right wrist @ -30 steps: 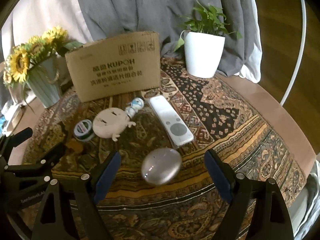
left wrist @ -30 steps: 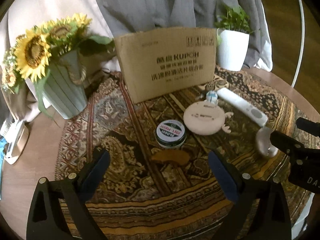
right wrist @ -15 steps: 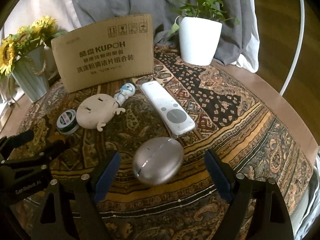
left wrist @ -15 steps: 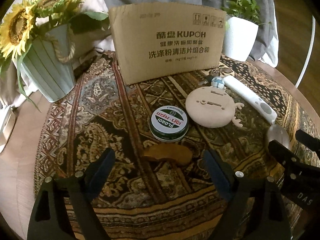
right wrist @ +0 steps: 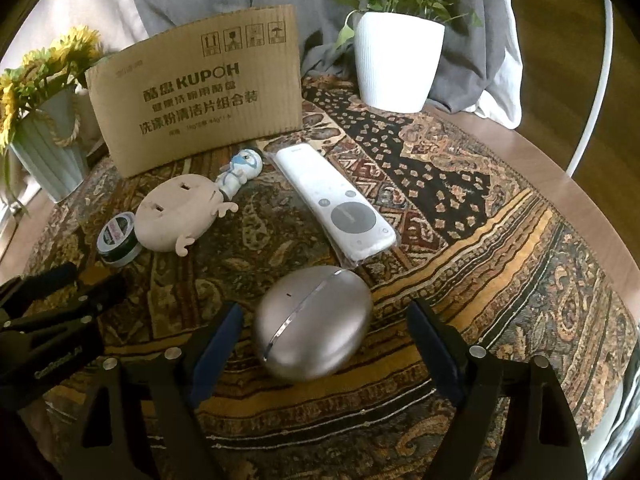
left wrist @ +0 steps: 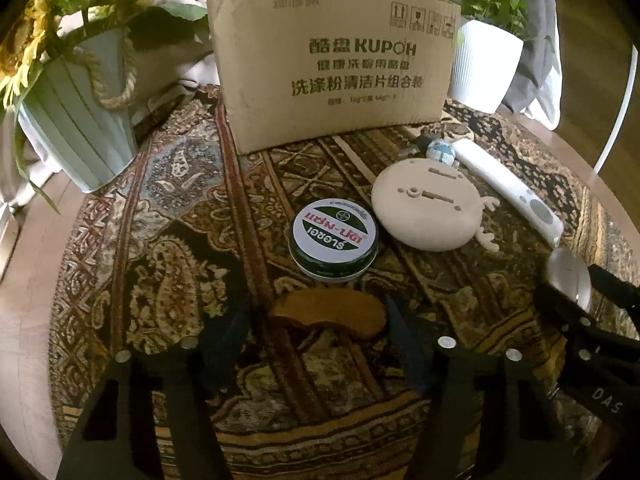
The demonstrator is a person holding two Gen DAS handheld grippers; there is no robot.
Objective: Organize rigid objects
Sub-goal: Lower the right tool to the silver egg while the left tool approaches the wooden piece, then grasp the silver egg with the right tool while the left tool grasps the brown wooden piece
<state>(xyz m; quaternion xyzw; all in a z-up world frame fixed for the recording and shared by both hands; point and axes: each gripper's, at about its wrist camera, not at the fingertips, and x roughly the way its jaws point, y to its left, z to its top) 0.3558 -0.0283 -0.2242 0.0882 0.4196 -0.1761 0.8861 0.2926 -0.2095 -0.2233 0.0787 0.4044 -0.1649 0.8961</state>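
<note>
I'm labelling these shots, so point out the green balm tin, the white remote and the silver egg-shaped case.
green balm tin [left wrist: 334, 236], left wrist view, on its white lid label.
white remote [right wrist: 340, 200], right wrist view, mid-body by the buttons.
silver egg-shaped case [right wrist: 314, 324], right wrist view, on its upper shell.

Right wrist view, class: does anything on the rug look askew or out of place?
The figurine lies on its side by the box, and the beige disc rests tilted, slots up. The remote lies slantwise. Nothing looks spilled or broken.

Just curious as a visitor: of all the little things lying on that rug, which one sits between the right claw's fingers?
The silver egg-shaped case. It lies between the right gripper's open fingers, untouched; the remote, tin and others lie farther back.
</note>
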